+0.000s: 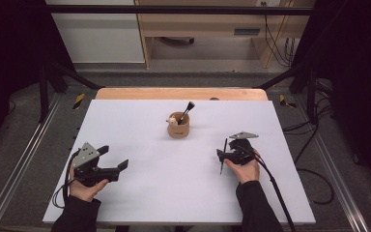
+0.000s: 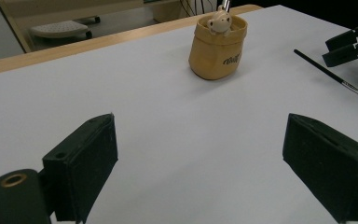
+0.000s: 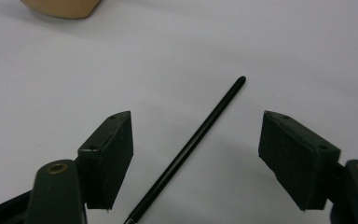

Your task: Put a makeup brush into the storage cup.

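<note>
Nearest the person, the left gripper (image 1: 112,163) rests on the white table (image 1: 140,193) with its jaws wide apart and nothing between them. The right gripper (image 1: 222,155) sits low over a thin black brush (image 3: 191,144) lying flat on the table, jaws apart on either side of the handle without touching it. Farther back, near the middle, stands a tan cup (image 1: 178,128) holding another brush (image 1: 187,110).

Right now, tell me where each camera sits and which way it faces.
High view: above the person's side, looking down at the table; forearms, left gripper, right gripper.
Left gripper view: along its open jaws toward the tan cup.
Right gripper view: down between its open jaws at the thin black brush.
Shared: all three show the brush and cup.
</note>
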Demonstrator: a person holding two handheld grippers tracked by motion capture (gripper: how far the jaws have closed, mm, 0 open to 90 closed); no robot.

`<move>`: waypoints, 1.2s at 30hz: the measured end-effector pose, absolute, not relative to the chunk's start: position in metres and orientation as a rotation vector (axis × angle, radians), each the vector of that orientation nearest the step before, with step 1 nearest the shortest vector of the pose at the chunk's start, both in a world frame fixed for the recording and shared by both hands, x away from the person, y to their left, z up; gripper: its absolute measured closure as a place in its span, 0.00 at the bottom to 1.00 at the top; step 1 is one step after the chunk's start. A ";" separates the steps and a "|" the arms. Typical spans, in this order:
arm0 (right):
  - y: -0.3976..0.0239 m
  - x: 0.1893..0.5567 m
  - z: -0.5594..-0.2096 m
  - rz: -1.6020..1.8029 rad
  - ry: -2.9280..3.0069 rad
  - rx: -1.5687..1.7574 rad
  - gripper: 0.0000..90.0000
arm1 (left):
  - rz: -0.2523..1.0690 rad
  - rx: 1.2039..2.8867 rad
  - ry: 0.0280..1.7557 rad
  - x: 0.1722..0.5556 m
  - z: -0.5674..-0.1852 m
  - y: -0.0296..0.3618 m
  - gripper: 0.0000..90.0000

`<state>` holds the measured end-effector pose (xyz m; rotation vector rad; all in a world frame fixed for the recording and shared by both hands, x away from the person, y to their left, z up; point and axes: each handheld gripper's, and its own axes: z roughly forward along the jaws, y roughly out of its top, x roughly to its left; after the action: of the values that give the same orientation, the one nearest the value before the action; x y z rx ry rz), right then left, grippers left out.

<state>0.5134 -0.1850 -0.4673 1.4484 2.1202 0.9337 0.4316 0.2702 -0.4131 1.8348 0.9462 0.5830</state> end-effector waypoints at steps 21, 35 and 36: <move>-0.180 0.514 -0.475 0.857 2.176 1.438 0.60 | 0.580 1.836 0.939 0.431 -0.413 0.269 0.11; -0.180 0.512 -0.474 0.867 2.206 1.415 0.77 | 0.582 1.839 0.938 0.431 -0.413 0.268 0.11; -0.180 0.512 -0.474 0.868 2.208 1.416 0.78 | 0.581 1.840 0.937 0.431 -0.413 0.268 0.11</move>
<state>0.5123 -0.1802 -0.4739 1.4163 2.2076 0.8685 0.4309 0.2680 -0.4127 1.8402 0.9371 0.5815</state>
